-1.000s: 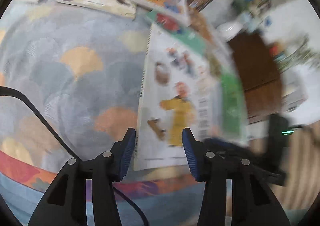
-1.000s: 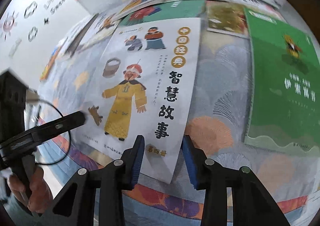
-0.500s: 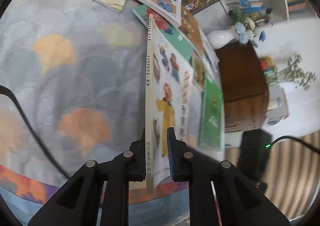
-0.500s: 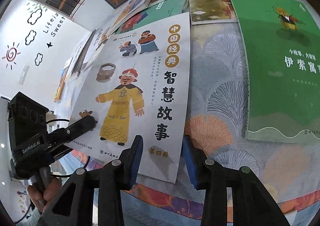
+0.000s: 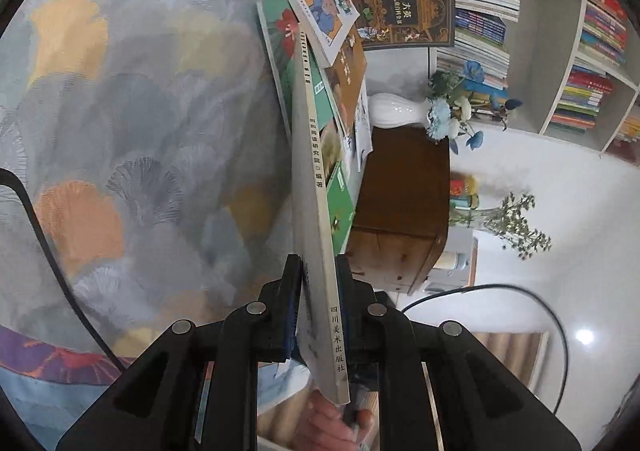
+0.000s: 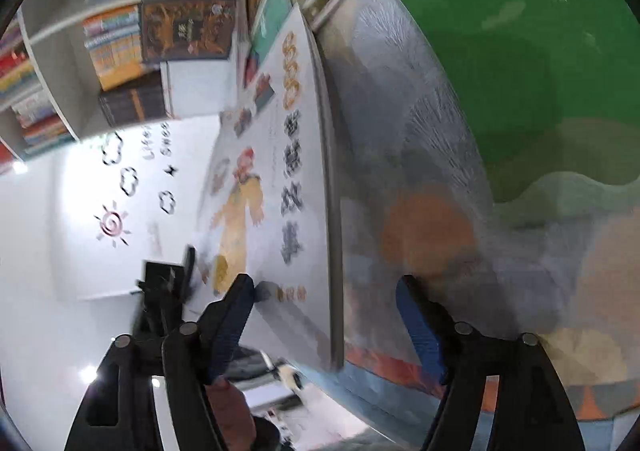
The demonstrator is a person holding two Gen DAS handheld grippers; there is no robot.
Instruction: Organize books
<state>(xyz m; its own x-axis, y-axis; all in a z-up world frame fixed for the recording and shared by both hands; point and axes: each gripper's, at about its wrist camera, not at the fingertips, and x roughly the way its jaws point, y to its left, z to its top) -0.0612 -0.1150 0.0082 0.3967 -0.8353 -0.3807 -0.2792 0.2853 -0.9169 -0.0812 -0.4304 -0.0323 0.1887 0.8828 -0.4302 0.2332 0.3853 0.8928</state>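
Up off the patterned cloth comes the white storybook (image 5: 316, 235): a second ago it lay flat with the left gripper's (image 5: 318, 307) jaws open around its near corner, and now it stands on edge, spine facing the left wrist camera, those jaws clamped tight on its near end. It rises from the near edge of the tabletop (image 5: 132, 139) and leans away toward the far books, its far tip over the green-covered book (image 5: 280, 39) lying at the far side.

Over on the right, the right gripper (image 6: 326, 327) has rolled hard since the earlier frame, and its jaws have just been opening. They now stand wide apart, and the near bottom edge of the storybook (image 6: 288, 187) sits between them. The left blue pad (image 6: 228, 331) looks to be at or right against the cover, though blur makes contact hard to call; the right pad is well clear of the book. So no grip there.

In the right wrist view the cover with the yellow-robed figure faces left, and the left gripper (image 6: 180, 283) shows as a dark blurred shape at the book's near left corner. To the right, a big green book (image 6: 520, 51) lies flat on the cloth, filling the far right. Beyond the tabletop's far edge stand bookshelves (image 5: 560, 51) packed with volumes, a white vase (image 5: 394, 111) of blue flowers lies in front of them.
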